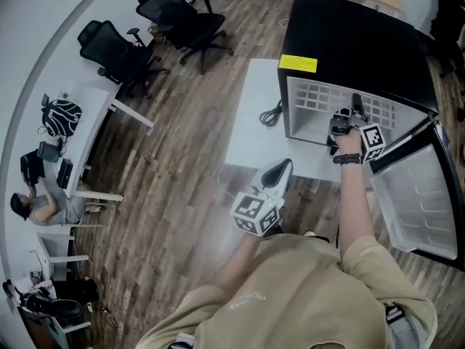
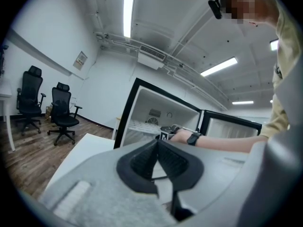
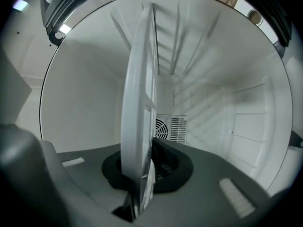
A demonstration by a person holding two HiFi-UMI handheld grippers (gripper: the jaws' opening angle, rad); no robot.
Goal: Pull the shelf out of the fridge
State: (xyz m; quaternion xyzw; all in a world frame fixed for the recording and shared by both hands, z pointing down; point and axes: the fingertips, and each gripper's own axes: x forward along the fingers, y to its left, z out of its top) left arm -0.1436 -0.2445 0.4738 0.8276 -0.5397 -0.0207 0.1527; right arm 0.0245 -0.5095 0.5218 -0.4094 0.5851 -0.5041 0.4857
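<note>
The left gripper [image 1: 282, 169] sits low in the centre of the head view, just in front of the person's chest and well short of the fridge [image 1: 349, 35]. Its 2 fingers are closed tip to tip with nothing between them. It seems to be held back as a spare, keeping out of the line along which the shelf has to come.

Further up and to the right, the outstretched arm carries the right gripper [image 3: 144, 167] into the open front of the fridge. Its fingers are clamped on the front edge of the shelf [image 3: 139, 89]. That view shows the shelf edge-on as an upright band, so the gripper is probably rolled on its side to pinch the flat panel from above and below, which suits a straight pull.

The shelf is a thin white grid of open squares with a thicker front rim, and it looks stiff and light. It is inside the compartment, running back toward the round fan vent [image 3: 169, 128] on the rear wall. The door [image 1: 418, 195] hangs wide open at lower right, and the fridge stands on a white table [image 1: 254, 122].
</note>
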